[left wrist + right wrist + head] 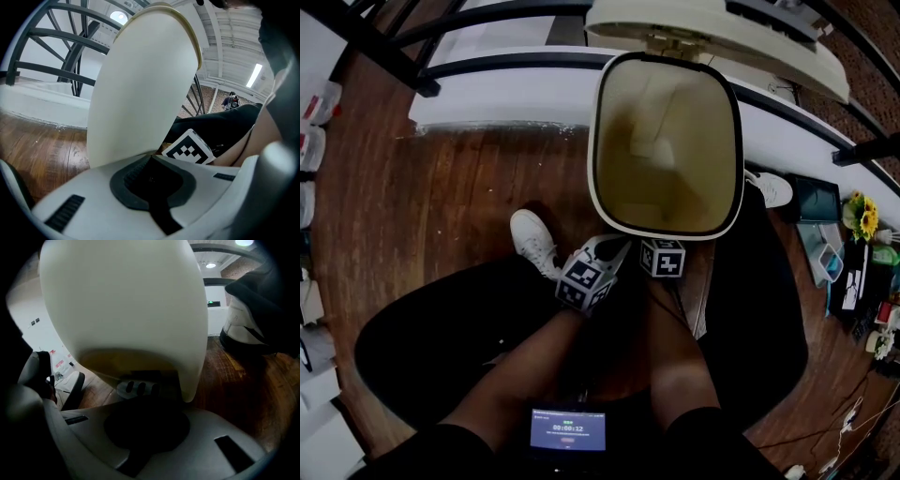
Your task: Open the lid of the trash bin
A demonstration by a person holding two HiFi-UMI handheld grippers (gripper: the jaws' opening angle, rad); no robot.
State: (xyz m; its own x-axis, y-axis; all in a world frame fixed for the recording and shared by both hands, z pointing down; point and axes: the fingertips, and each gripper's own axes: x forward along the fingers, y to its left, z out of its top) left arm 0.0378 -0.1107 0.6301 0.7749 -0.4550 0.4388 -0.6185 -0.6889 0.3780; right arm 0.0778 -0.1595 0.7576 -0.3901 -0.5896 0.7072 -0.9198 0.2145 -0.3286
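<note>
The cream trash bin point(593, 159) stands on the wooden floor with its lid point(712, 33) swung up at the far side, and the inside shows. Both grippers are low at the bin's near base. My left gripper point(611, 247) points under the front rim, and my right gripper point(662, 246) sits just to its right. The bin wall point(140, 84) rises right over my left gripper point(151, 183), whose jaws look shut with nothing between them. In the right gripper view the bin wall point(122, 301) overhangs a grooved pedal point(138, 388) just beyond my shut right gripper point(147, 425).
The person's white shoes point(534, 242) point(770, 189) stand on either side of the bin. A white ledge point(487, 94) and black railings point(384, 52) lie behind it. Cluttered things with flowers point(863, 216) sit at the right. A small screen point(567, 428) is at the bottom.
</note>
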